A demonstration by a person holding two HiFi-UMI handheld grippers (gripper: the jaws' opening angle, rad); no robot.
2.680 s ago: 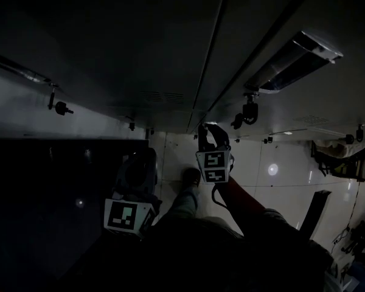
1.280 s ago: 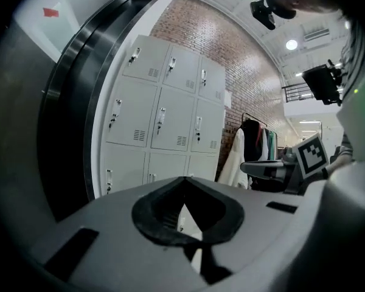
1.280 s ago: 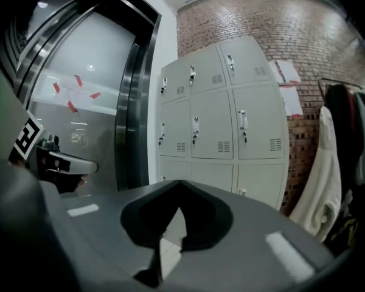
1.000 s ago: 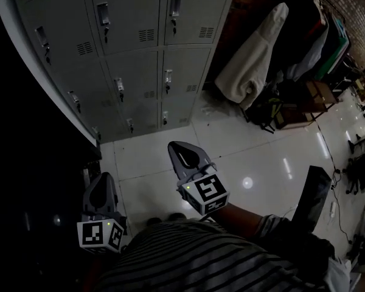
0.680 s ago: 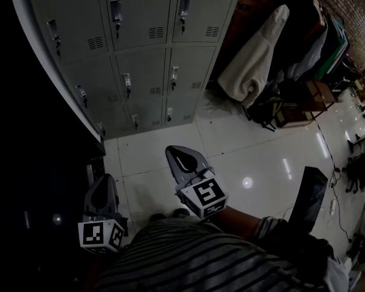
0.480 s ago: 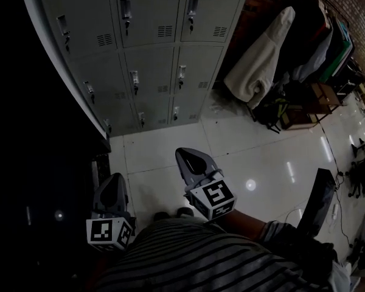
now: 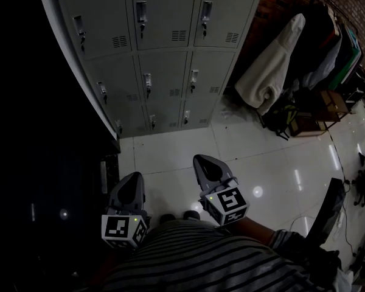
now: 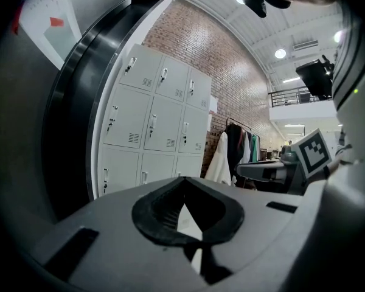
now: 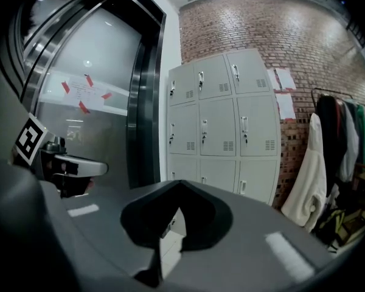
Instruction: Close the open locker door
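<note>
The bank of grey lockers (image 7: 164,53) stands against the brick wall ahead, and every door I can see lies flush with its frame. It also fills the middle of the left gripper view (image 8: 152,120) and the right gripper view (image 9: 225,120). My left gripper (image 7: 132,182) hangs low over the tiled floor, shut and empty, well short of the lockers. My right gripper (image 7: 205,164) is beside it, a little further forward, also shut with nothing held. Each gripper view shows its own jaw tips touching (image 8: 184,180) (image 9: 181,184).
A clothes rack with a white coat (image 7: 269,72) and dark garments stands right of the lockers. A dark metal-framed glass door (image 7: 48,163) runs along the left. Glossy floor tiles (image 7: 274,163) lie between me and the lockers. A black upright object (image 7: 328,215) is at the right.
I have backed away from the lockers, which were close above the right gripper earlier. Over the last second both grippers drifted slightly right and down in view; the jaws stayed shut.
</note>
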